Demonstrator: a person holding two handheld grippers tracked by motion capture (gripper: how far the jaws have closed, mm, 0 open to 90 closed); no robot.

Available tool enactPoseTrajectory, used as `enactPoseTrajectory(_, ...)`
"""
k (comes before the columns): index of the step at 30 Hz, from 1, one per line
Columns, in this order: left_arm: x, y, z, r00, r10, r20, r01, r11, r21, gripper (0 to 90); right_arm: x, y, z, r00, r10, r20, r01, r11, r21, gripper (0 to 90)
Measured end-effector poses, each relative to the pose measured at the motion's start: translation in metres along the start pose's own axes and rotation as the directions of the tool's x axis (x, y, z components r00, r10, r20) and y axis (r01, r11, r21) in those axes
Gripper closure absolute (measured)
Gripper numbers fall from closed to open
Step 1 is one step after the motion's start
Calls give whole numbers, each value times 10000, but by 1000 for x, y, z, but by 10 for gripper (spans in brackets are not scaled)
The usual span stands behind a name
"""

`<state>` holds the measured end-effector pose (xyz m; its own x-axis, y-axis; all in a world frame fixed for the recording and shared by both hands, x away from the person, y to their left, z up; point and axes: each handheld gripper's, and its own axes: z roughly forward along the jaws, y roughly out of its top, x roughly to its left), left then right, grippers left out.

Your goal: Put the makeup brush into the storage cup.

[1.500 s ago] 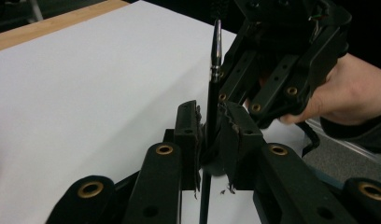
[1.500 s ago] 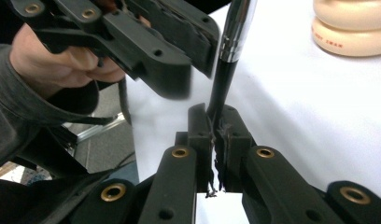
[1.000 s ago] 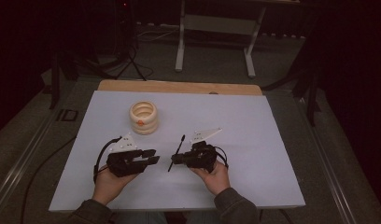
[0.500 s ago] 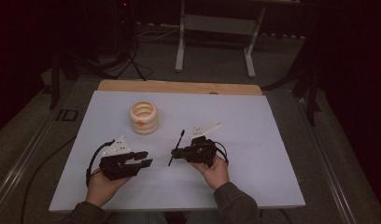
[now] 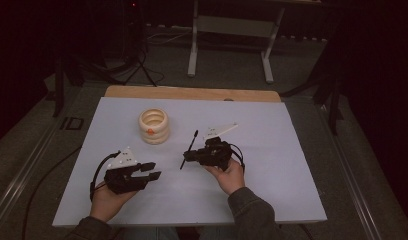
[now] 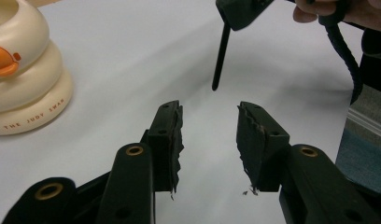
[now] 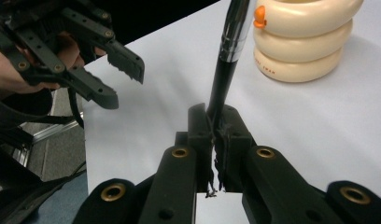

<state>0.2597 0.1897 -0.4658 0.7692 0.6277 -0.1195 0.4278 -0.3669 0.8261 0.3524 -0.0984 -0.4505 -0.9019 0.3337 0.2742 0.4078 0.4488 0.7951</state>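
Gripping a slender black brush (image 7: 224,77) by its dark handle, the right gripper (image 7: 214,122) had its jaws pressed tight together around the shaft, and the stick rose from between them toward a shiny metal ferrule higher up. In the high view that right gripper (image 5: 188,156) sat just right of the table's middle, held in the person's right hand (image 5: 229,175), with the brush (image 5: 188,149) slanting up and away from the jaws above the white table (image 5: 272,165). The left gripper (image 6: 209,135) lay nearer the person on the left side, its jaws standing partly apart with nothing between them; they had just been opening. Seen from above, the left gripper (image 5: 151,171) rested in the left hand (image 5: 106,200) and pointed toward the right one, the two well apart. From the left gripper view the brush (image 6: 220,56) hung point-down beyond the open jaws, its tip just above the table surface and touching neither pad. A cream holder (image 5: 153,126) shaped like three stacked rings, with a small orange mark on its side, stood on the table farther back and to the left, near both grippers but touched by neither. Faint lettering ran along the lowest ring of the holder (image 6: 25,88).
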Motion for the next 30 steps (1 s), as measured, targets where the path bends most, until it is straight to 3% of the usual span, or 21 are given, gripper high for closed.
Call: enactPoseTrajectory(30,3,-3,-2,9999,16,-105,-15,10000,71,565,-10,38,-1,9995,-206,220,209,9997,-121,854)
